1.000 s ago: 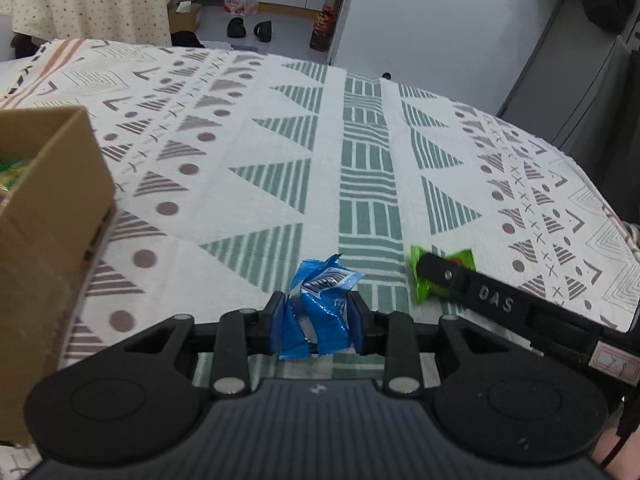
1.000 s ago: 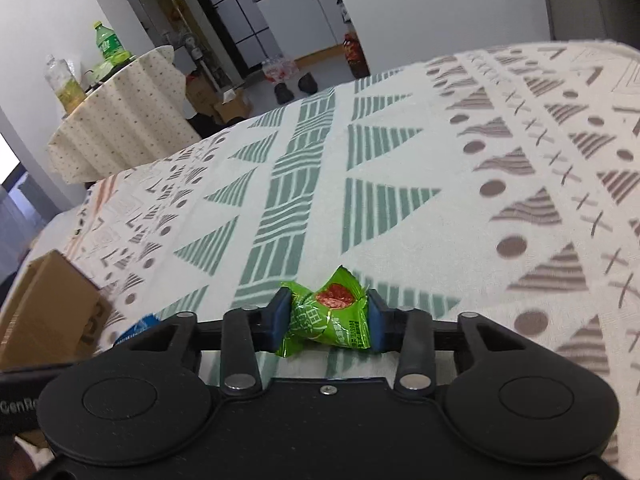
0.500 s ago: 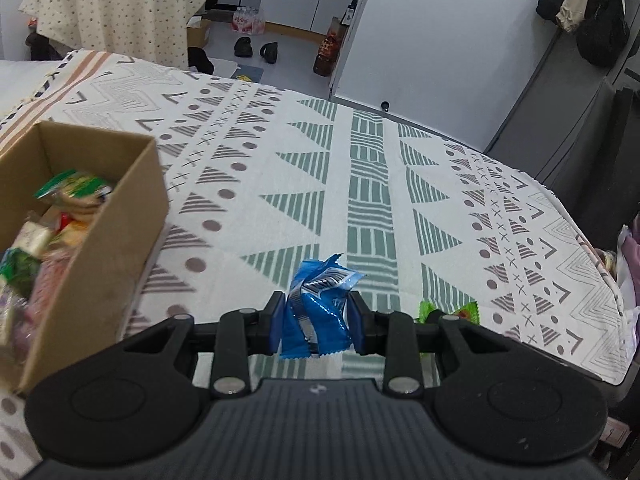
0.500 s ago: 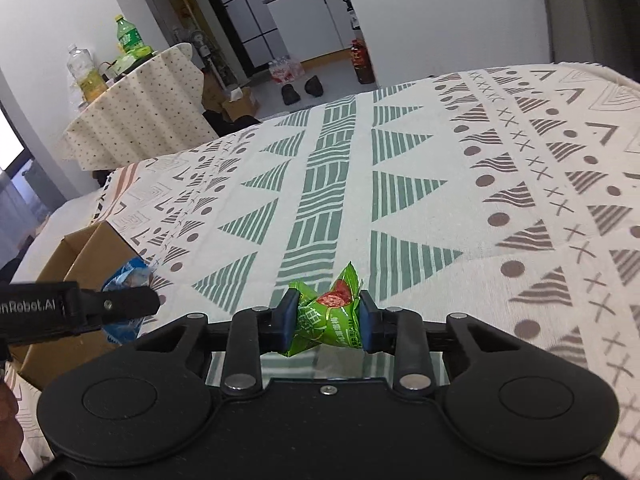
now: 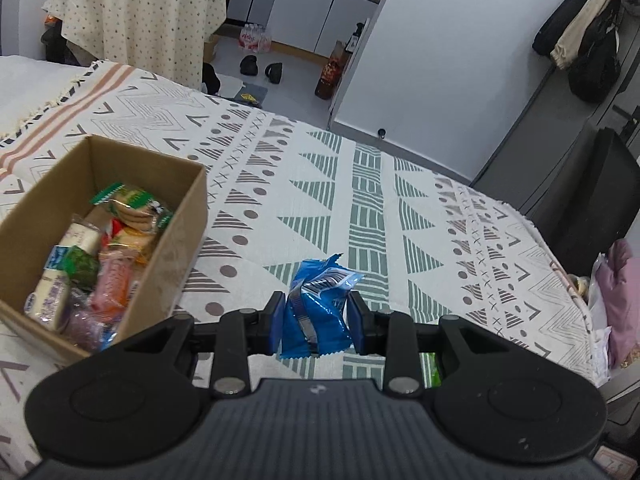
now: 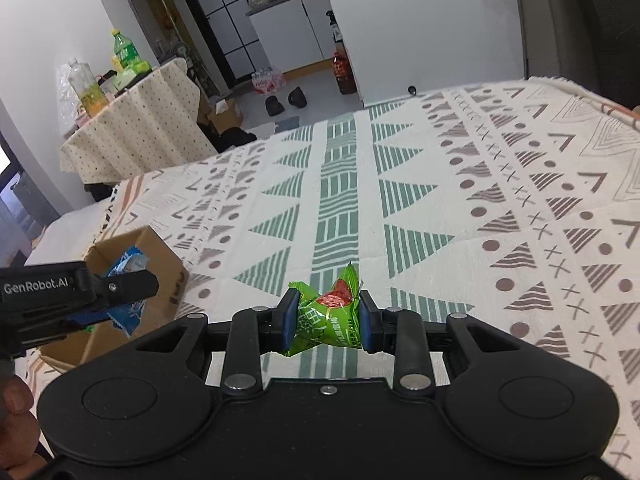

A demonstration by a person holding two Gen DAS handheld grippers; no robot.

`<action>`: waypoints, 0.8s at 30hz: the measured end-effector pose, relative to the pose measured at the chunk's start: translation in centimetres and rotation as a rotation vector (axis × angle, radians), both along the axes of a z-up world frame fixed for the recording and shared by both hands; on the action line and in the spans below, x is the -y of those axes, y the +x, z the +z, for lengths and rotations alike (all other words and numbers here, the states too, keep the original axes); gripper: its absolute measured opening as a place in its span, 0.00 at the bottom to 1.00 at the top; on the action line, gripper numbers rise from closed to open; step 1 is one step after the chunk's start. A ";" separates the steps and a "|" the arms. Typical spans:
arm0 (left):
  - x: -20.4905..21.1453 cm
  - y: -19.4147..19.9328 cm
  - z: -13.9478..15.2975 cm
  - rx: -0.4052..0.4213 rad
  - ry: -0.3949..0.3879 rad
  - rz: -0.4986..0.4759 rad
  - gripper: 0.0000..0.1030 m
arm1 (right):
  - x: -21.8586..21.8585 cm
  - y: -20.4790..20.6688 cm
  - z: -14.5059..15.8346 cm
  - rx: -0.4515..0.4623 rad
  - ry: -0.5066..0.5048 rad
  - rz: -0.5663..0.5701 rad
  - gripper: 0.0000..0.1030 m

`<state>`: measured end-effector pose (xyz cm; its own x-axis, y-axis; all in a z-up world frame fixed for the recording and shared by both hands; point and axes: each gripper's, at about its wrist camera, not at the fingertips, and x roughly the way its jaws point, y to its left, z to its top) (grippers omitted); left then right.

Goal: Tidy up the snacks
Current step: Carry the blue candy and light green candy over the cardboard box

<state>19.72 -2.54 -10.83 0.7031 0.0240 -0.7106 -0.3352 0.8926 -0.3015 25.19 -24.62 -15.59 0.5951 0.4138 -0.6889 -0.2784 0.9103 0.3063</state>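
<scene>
Left tool (image 5: pixel 314 322) grips blue packet (image 5: pixel 316 316), right tool (image 6: pixel 328 320) green packet (image 6: pixel 328 316)

Behind your work surface: patterned cloth (image 5: pixel 360 184) with green and brown triangles. Grey floor (image 5: pixel 296 68), pale walls (image 5: pixel 448 60). Round side table (image 6: pixel 136 128) under a dotted cream cloth (bottles on top). White cabinets (image 6: pixel 296 28) at the back, shoes (image 6: pixel 286 101) on the floor, dark coats (image 5: pixel 580 24) hanging right.

A crumpled blue snack packet (image 5: pixel 316 312) and a green one (image 6: pixel 328 316) were held above the cloth; the open cardboard box (image 5: pixel 176 240) held many snacks.
</scene>
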 end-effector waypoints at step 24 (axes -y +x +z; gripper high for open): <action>-4.3 -5.1 7.9 0.037 0.009 -0.032 0.31 | -1.5 -4.3 7.9 0.096 0.034 -0.059 0.29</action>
